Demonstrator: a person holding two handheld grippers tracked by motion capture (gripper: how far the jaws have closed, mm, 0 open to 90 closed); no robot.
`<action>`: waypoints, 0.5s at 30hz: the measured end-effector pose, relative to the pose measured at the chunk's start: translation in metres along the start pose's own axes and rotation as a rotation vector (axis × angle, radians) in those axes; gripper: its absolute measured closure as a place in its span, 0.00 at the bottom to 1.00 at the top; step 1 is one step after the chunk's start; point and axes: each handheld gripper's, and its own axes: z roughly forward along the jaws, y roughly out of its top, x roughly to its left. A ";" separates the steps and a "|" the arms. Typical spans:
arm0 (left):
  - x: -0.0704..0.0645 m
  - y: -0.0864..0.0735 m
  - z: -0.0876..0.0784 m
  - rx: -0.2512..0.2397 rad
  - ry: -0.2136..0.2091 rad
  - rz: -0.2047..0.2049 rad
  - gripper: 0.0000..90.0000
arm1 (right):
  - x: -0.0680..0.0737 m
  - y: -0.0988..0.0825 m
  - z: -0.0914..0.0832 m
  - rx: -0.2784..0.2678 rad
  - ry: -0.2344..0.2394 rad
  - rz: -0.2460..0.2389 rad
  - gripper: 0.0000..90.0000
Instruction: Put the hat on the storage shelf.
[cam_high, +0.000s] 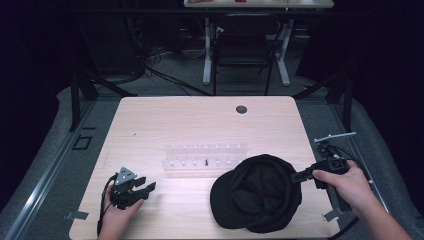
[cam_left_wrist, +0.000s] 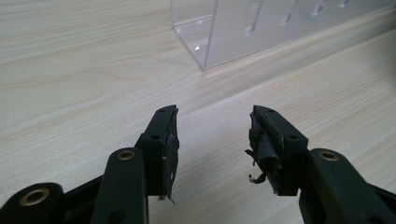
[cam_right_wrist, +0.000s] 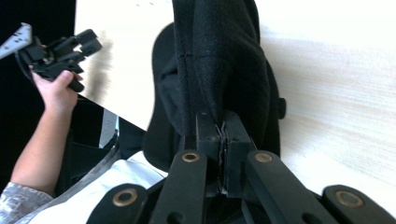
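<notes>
**Cap Pinched at Its Edge, Second Gripper on Standby**

We hold the right hand-held gripper (cam_high: 296, 176) pressed together on the fabric edge of the black cap (cam_high: 257, 192). In the right gripper view the jaws meet with only a thin fold of cloth between them. We judge that a grip on the rim, rather than on the crown, is chosen because the thin edge is the part the jaws can close on fully.

The cap lies on the near right part of the tabletop (cam_high: 165, 120), just in front of the clear plastic rack (cam_high: 205, 159). In the right gripper view the fabric rises taut from the jaws, so the pinched side appears lifted or pulled. We cannot tell whether the rest of the cap bears on the wood.

The left hand-held gripper (cam_high: 146, 190) rests low at the near left, well apart from the cap. Its jaws are spread and hold nothing. They point toward the corner of the rack, leaving it free, in our judgement, to take a second grip.
</notes>
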 end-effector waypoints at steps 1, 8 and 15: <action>0.000 0.000 0.000 0.005 -0.003 0.001 0.57 | 0.001 0.000 -0.001 -0.007 0.005 -0.009 0.98; 0.000 0.000 -0.001 0.002 -0.006 0.000 0.57 | 0.013 0.001 -0.011 -0.031 0.037 -0.016 0.98; 0.000 0.000 -0.001 0.005 -0.004 0.006 0.57 | 0.021 0.003 -0.020 -0.065 0.063 -0.028 0.98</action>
